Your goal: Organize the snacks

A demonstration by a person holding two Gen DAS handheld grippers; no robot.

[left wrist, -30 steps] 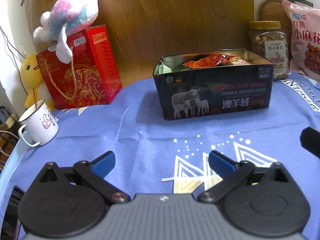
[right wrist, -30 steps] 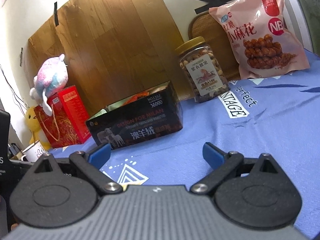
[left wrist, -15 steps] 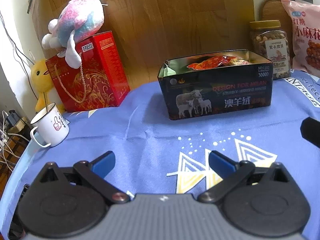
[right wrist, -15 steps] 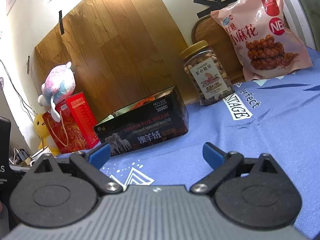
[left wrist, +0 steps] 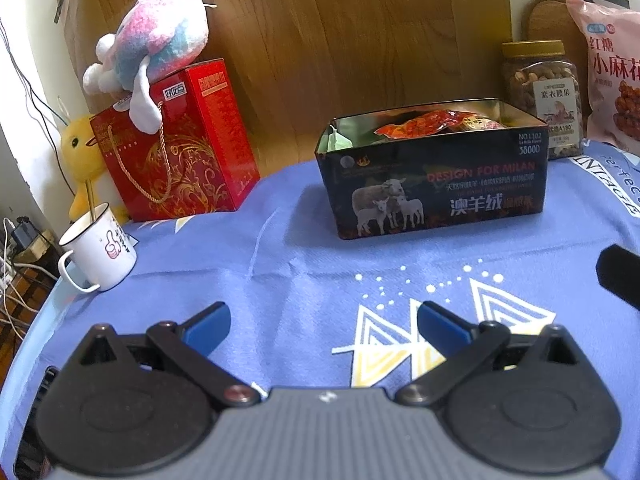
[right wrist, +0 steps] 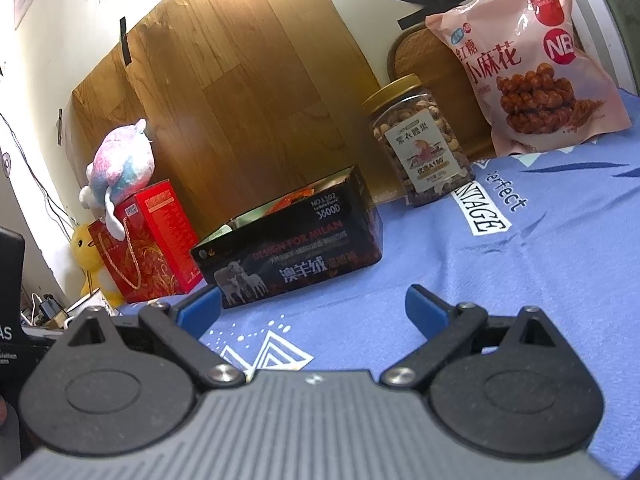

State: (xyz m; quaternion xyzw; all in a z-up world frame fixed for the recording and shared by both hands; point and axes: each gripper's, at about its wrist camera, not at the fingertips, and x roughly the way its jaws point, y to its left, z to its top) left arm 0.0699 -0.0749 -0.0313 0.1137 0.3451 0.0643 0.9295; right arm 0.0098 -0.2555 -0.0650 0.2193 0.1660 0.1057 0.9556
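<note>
The blue-clothed surface [left wrist: 304,280] lies bare between the tongs and the black tin [left wrist: 436,184], which holds a red snack packet [left wrist: 424,122] (lid off). Behind its right end stand a pink snack bag [right wrist: 532,60] and nut jar [right wrist: 420,148]. Left tongs [left wrist: 322,326] and right tongs [right wrist: 314,306] gape, empty.

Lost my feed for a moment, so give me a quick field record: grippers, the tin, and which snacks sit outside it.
left gripper: open, holding nothing, over the blue cloth
right gripper: open, holding nothing
tin: open, lidless, snack packets inside
nut jar: upright, lid on, behind the tin to its right
pink snack bag: leaning against the wall, right of the jar
left side: red gift box, white mug
</note>
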